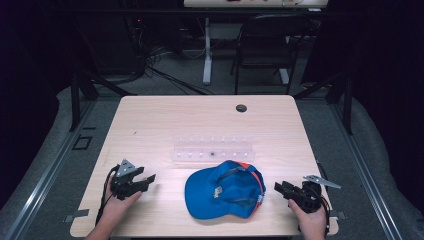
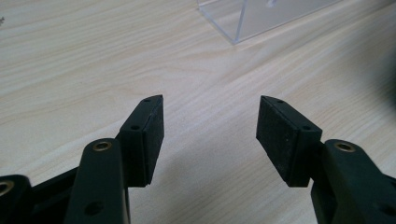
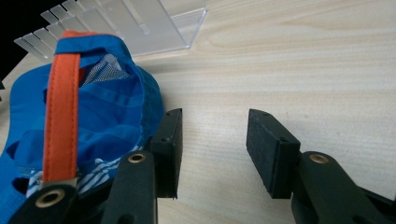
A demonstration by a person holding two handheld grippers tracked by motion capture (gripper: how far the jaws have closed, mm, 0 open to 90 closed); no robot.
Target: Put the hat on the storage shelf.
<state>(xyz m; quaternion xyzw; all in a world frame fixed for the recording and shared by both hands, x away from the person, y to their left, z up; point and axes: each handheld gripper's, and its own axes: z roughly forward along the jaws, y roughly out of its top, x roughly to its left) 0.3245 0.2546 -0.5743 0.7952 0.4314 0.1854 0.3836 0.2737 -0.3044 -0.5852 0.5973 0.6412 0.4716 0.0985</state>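
Here, clear rack (image 1: 212, 148) behind blue cap (image 1: 222, 190).

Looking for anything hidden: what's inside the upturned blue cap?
Inside the blue cap show its lining, striped fabric, and the orange strap across the opening. Deeper folds are covered.

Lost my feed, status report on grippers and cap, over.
Left hand-held gripper open, empty. Right hand-held gripper open, beside blue cap. Cap upside down, ungrasped. Clear acrylic rack behind it.

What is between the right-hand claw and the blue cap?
Nothing visible. The right gripper sits open beside the cap on bare table; in its own view the cap lies against one jaw.
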